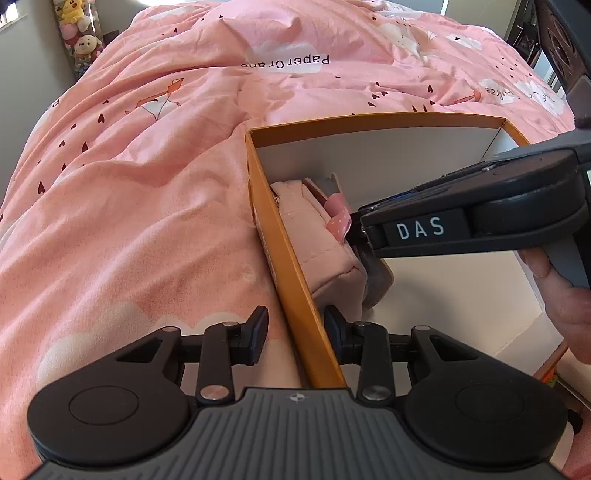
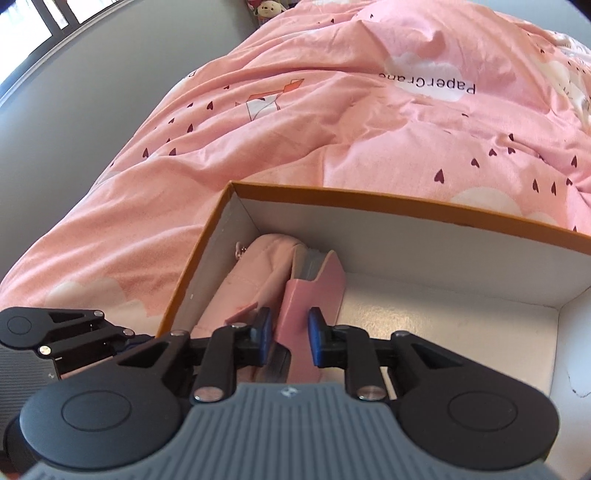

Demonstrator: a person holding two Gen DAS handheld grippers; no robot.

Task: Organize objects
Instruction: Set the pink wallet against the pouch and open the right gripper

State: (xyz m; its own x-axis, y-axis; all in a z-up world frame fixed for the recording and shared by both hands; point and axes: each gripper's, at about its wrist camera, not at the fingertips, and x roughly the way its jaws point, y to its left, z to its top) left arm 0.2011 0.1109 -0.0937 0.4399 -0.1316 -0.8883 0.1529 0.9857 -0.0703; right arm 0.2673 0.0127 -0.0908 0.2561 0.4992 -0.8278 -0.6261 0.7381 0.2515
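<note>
Right wrist: right gripper (image 2: 289, 339) clamps flat pink wallet (image 2: 314, 291) in orange cardboard box (image 2: 406, 201) beside quilted pouch (image 2: 255, 273); left gripper (image 1: 295, 332) apart, straddling box wall.

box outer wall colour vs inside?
The open cardboard box is orange outside and along its rim, white inside. The right wrist view shows it best.

There is one orange box (image 2: 406, 206) on one pink blanket (image 1: 129, 184). Inside the box is one soft pink pouch (image 2: 258, 266) and one pink card case (image 2: 314, 291). Two grippers are here, left gripper (image 1: 295, 334) and right gripper (image 2: 290, 338). Three plush toys (image 1: 79, 33) sit at ten o'clock.
</note>
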